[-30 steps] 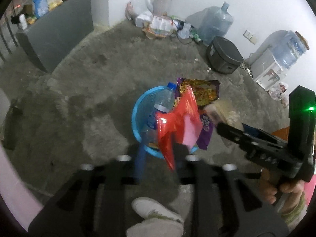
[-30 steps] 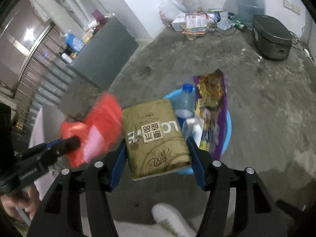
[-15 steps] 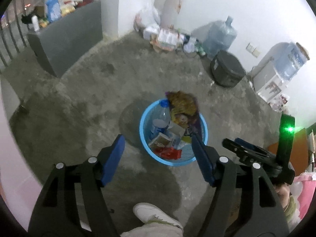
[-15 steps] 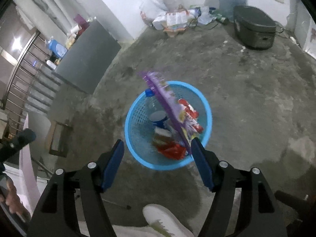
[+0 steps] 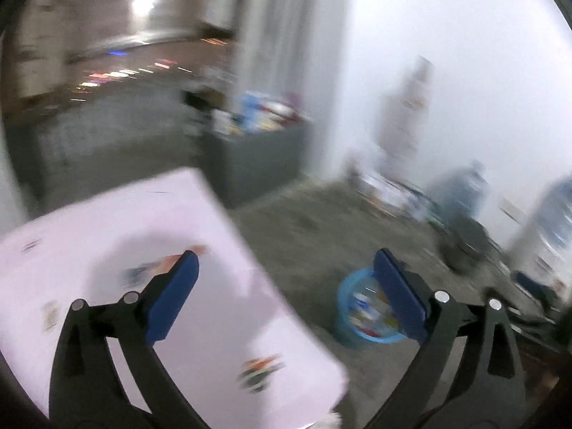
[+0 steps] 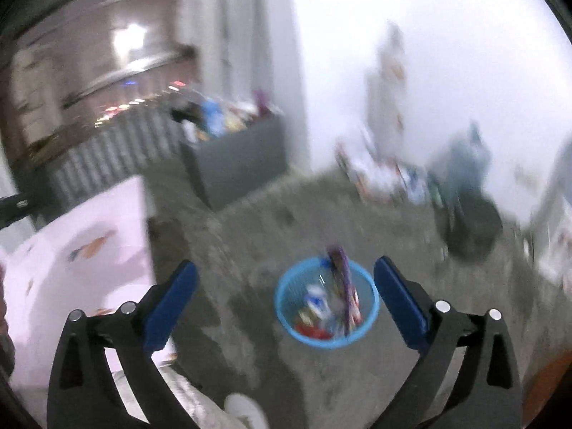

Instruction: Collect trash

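Both views are motion-blurred. The blue basket (image 6: 286, 316) stands on the concrete floor with wrappers, a bottle and a tall purple snack bag (image 6: 339, 268) in it. It lies below and beyond my right gripper (image 6: 285, 264), whose jaws are opening with nothing between them. In the left wrist view the blue basket (image 5: 348, 334) sits low at the right, partly behind one finger. My left gripper (image 5: 285, 255) hangs over the corner of the pink table (image 5: 107, 232), jaws opening and empty. Small colourful scraps (image 5: 261, 371) lie on that table.
A grey cabinet (image 6: 236, 164) with bottles on top stands against the white wall. A dark cooker (image 6: 468, 221), a water jug (image 5: 461, 186) and a heap of clutter line the far wall. The person's white shoe (image 6: 243, 407) shows at the bottom edge.
The red wrapper and the brown box left the jaws and lie in the basket. Both grippers opened wider, rose and swung left, so the pink table now fills the left side.
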Demonstrator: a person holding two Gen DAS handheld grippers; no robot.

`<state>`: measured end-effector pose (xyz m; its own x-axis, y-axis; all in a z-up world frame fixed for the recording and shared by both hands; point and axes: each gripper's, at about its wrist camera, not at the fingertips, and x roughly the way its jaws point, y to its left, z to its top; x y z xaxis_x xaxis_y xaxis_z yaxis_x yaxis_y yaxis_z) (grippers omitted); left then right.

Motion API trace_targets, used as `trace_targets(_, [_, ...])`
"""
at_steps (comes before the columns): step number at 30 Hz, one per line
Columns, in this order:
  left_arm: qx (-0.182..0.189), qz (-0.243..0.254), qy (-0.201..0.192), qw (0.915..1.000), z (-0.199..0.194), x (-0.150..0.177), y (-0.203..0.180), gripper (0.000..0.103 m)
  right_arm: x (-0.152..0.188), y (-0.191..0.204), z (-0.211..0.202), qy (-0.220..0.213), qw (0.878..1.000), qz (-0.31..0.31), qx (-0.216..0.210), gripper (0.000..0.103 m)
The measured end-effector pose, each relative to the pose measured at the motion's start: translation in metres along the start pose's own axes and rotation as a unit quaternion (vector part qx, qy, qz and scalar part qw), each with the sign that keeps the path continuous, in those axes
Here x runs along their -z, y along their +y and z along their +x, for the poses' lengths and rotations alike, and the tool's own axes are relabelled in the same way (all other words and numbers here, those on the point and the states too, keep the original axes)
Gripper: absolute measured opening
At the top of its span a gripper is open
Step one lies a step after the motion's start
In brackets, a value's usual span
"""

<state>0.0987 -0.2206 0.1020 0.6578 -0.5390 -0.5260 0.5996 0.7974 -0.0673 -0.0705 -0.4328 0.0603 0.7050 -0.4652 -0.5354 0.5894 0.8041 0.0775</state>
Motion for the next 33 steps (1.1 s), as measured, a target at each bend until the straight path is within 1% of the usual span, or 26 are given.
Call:
trace_targets(1, [-0.03, -0.005, -0.013, 0.9995, -0.016, 0.007, 0.009, 0.094, -0.001, 0.015, -0.015, -0.02, 1.0, -0.019, -0.004, 0.097])
trace_targets(3, [-0.07, -0.005, -0.026, 0.9972, -0.041, 0.021, 0.021, 0.094, 0.003, 0.037, -0.038, -0.051, 0.998, -0.045, -0.011, 0.097])
trace_targets(5, [-0.102, -0.006, -0.023, 0.9945, -0.062, 0.037, 0.033, 0.094, 0.012, 0.059, -0.057, -0.077, 0.995, -0.064, -0.019, 0.097])
trace_targets(6, [-0.119, -0.009, -0.014, 0.9927, -0.07, 0.043, 0.037, 0.094, 0.014, 0.066, -0.062, -0.079, 0.994, -0.067, -0.023, 0.097])
trace_targets(8, [-0.133, -0.019, 0.001, 0.9909, -0.082, 0.059, 0.047, 0.094, 0.024, 0.082, -0.07, -0.066, 0.994, -0.075, -0.032, 0.097])
trace_targets(9, [-0.145, -0.031, 0.015, 0.9888, -0.087, 0.071, 0.051, 0.094, 0.029, 0.093, -0.07, -0.051, 0.994, -0.084, -0.037, 0.097])
trace_targets(10, [-0.156, -0.042, 0.028, 0.9866, -0.087, 0.077, 0.054, 0.094, 0.034, 0.102, -0.067, -0.029, 0.994, -0.099, -0.032, 0.097])
trace_targets(11, [-0.162, -0.054, 0.045, 0.9843, -0.084, 0.086, 0.057, 0.094, 0.041, 0.111, -0.06, 0.003, 0.993, -0.118, -0.026, 0.097])
trace_targets(12, [-0.165, -0.065, 0.065, 0.982, -0.082, 0.096, 0.059, 0.094, 0.048, 0.115, -0.057, 0.024, 0.991, -0.13, -0.025, 0.097])
trace_targets(13, [-0.17, -0.071, 0.088, 0.9789, -0.079, 0.11, 0.06, 0.094, 0.056, 0.12, -0.048, 0.06, 0.987, -0.146, -0.026, 0.097])
trace_targets(14, [-0.175, -0.071, 0.111, 0.9758, -0.075, 0.12, 0.059, 0.094, 0.062, 0.123, -0.043, 0.085, 0.984, -0.155, -0.025, 0.097])
trace_targets(15, [-0.178, -0.068, 0.13, 0.973, -0.072, 0.128, 0.058, 0.094, 0.069, 0.124, -0.038, 0.105, 0.981, -0.159, -0.019, 0.097])
trace_targets(17, [-0.172, -0.059, 0.153, 0.9714, -0.066, 0.138, 0.054, 0.094, 0.079, 0.123, -0.033, 0.125, 0.979, -0.164, -0.01, 0.097])
trace_targets(22, [-0.168, -0.045, 0.156, 0.9724, -0.064, 0.142, 0.047, 0.094, 0.088, 0.113, -0.033, 0.146, 0.978, -0.151, 0.006, 0.097])
trace_targets(27, [-0.168, -0.052, 0.165, 0.9703, -0.057, 0.142, 0.048, 0.094, 0.087, 0.103, -0.034, 0.154, 0.98, -0.125, 0.018, 0.097])
trace_targets(33, [-0.172, -0.067, 0.168, 0.9683, -0.053, 0.141, 0.052, 0.094, 0.086, 0.097, -0.023, 0.161, 0.979, -0.12, 0.027, 0.097])
